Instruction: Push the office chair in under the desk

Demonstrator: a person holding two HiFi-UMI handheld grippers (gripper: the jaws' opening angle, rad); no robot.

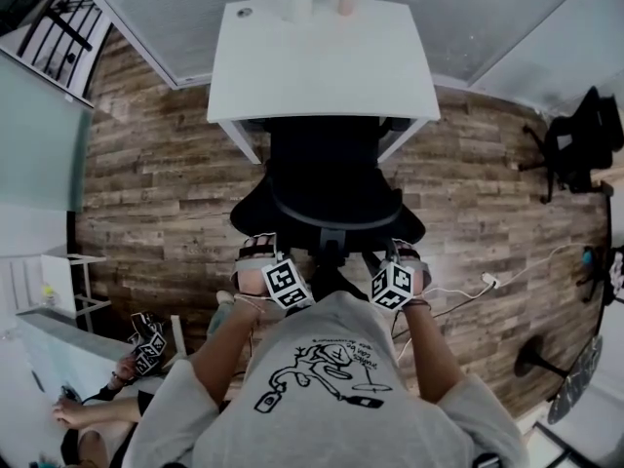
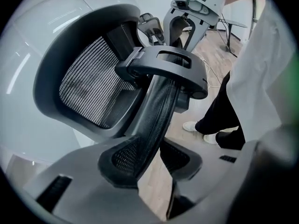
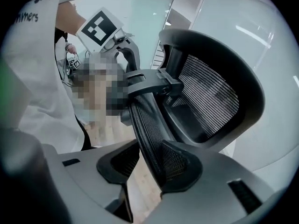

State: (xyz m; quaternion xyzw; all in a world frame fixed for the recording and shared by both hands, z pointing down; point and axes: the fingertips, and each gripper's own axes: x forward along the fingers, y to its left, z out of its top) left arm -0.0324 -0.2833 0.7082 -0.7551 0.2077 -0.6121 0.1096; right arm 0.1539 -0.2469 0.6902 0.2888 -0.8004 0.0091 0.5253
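The office chair [image 1: 327, 178] sits right in front of you, in the middle of the wooden floor [image 1: 156, 174]. Its seat faces far, toward the white desk [image 1: 322, 66], and its back faces you. The line from its back to its front runs straight from near to far, in line with the desk. The front of the seat is already under the desk's near edge. The rest sticks out toward you.

Your left gripper [image 1: 255, 250] holds the left edge of the chair's mesh backrest [image 2: 159, 111], with the jaws fairly wide around it. Your right gripper [image 1: 405, 252] holds the right edge the same way. The headrest [image 2: 88, 83] stands above the backrest.

Your white shirt [image 3: 32, 55] has a black drawing on it. Near your shoulder you can read letters ending in "mers". The other words are too small to read.
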